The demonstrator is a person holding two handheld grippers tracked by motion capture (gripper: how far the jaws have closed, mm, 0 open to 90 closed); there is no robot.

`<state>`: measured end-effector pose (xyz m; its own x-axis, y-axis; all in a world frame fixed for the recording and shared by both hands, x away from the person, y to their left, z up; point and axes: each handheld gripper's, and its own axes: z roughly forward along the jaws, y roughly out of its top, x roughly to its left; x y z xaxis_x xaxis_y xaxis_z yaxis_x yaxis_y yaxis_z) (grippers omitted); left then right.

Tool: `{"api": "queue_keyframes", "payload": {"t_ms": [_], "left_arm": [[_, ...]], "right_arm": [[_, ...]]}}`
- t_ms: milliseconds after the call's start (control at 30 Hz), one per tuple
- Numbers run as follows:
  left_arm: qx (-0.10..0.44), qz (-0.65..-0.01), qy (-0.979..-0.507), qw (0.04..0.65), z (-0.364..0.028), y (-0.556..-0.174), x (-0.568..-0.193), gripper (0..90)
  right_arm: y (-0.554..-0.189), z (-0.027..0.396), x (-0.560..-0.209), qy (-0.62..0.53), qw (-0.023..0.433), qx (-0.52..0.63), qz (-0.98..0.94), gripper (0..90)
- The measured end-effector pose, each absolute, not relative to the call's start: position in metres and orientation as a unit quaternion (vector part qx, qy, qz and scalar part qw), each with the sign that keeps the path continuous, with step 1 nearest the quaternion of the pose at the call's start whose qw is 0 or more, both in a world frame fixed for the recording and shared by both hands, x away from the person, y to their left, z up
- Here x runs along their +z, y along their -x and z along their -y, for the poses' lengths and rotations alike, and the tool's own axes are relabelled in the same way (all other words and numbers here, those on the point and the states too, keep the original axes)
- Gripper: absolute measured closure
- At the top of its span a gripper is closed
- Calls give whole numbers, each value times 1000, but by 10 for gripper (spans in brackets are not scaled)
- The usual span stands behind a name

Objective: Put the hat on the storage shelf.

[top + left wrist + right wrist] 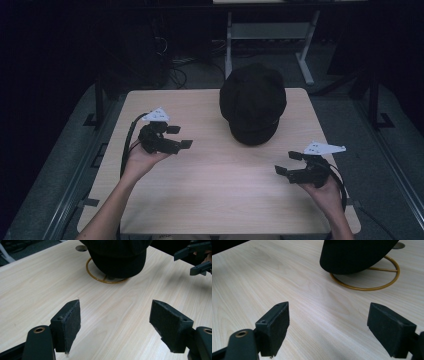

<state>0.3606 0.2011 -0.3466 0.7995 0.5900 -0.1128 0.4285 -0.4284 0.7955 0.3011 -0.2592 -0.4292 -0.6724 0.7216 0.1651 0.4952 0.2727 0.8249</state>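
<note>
The black cap [253, 102] sits on a gold wire stand [100, 278] at the far middle of the table [215, 190]. Left gripper [181, 137] hovers left of the cap, jaws wide, empty. Right gripper [288, 163] hovers right of the cap and nearer the person, also wide and empty.

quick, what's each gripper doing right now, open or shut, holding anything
left gripper: open, holding nothing, short of the black hat.
right gripper: open, holding nothing, above the table.
</note>
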Motion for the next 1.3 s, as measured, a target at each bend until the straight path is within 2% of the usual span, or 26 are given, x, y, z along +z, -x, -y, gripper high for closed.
{"api": "queue_keyframes", "payload": {"t_ms": [1300], "left_arm": [[103, -333, -834, 427, -238, -330, -394, 224]], "right_arm": [[-301, 255, -436, -388, 120, 456, -792, 179]]}}
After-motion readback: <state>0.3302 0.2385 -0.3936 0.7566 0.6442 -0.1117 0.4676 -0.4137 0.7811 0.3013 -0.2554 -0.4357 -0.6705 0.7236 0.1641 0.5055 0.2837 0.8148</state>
